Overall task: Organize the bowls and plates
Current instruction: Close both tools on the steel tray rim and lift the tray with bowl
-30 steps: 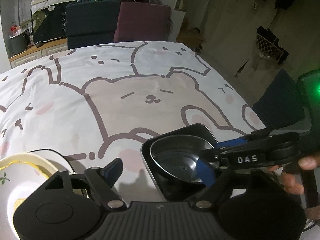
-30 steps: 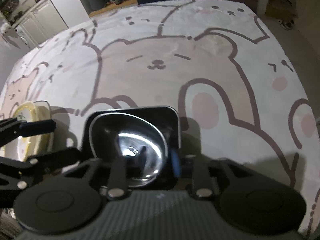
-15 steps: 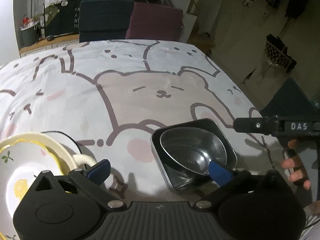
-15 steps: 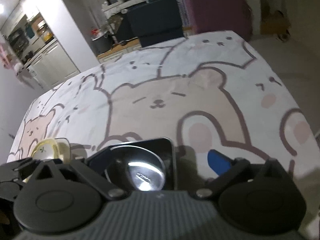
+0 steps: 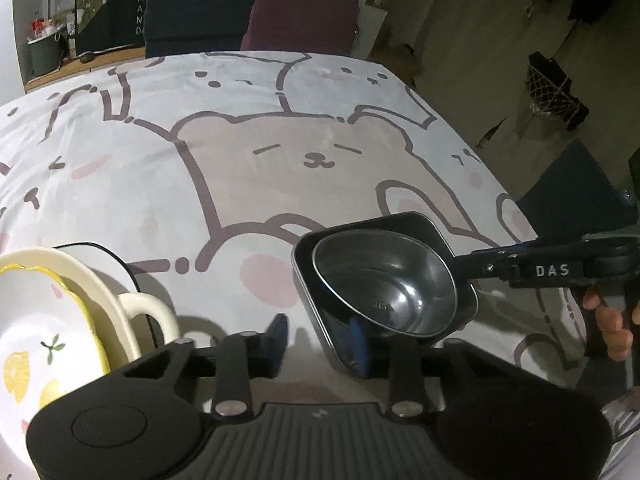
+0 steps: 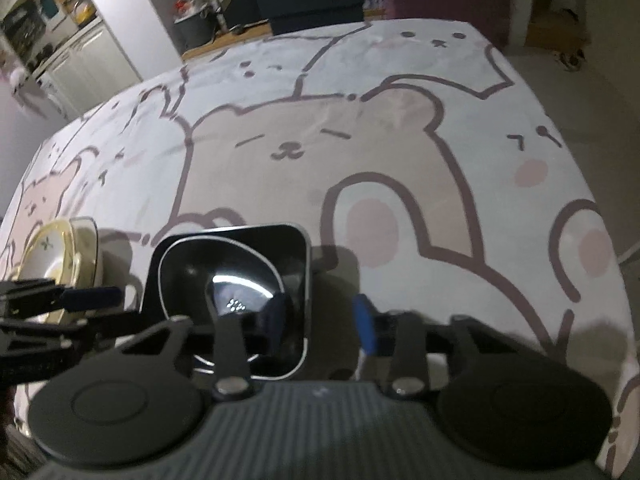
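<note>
Steel bowl [image 5: 384, 284] nests in our black square tray [image 5: 416, 226] on the tablecloth [image 5: 280, 160]; our left gripper [image 5: 318, 334] has just narrowed around the tray's near rim. Right view: our right gripper [image 6: 320, 316], likewise just narrowed, straddles the tray's right rim. We judge the metal light, stiff and slippery.

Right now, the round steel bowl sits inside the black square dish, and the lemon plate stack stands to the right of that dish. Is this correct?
Not quite. The round steel bowl does sit inside the black square dish, but the lemon plate stack stands to the left of that dish, not the right. Both wrist views show this.
</note>
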Available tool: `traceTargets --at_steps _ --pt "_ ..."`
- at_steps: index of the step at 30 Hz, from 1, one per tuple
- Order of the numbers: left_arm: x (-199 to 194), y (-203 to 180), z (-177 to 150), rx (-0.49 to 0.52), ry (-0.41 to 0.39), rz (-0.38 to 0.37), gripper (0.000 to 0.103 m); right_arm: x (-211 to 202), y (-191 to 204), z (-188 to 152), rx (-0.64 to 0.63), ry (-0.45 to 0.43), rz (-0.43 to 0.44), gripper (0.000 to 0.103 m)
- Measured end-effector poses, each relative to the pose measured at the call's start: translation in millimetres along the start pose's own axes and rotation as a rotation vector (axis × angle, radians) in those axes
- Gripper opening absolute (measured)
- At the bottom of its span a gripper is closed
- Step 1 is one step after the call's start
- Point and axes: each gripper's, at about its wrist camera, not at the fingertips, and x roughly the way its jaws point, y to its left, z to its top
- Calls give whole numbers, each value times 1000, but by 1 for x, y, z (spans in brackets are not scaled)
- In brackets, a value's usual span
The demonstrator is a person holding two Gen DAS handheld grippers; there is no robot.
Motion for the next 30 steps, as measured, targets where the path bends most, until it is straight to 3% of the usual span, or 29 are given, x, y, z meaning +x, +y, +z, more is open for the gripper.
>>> traceTargets --at_steps 3,5,18,30 --pt "6 1 0 -9 18 -6 23 5 4 1 -24 15 -16 17" --pt "9 3 0 -24 29 -15 23 7 5 2 -33 16 -10 11" --pt "25 7 8 -78 46 -29 14 15 2 7 -4 26 4 9" --pt "31 12 9 -131 43 -32 14 24 11 9 -48 48 -22 5"
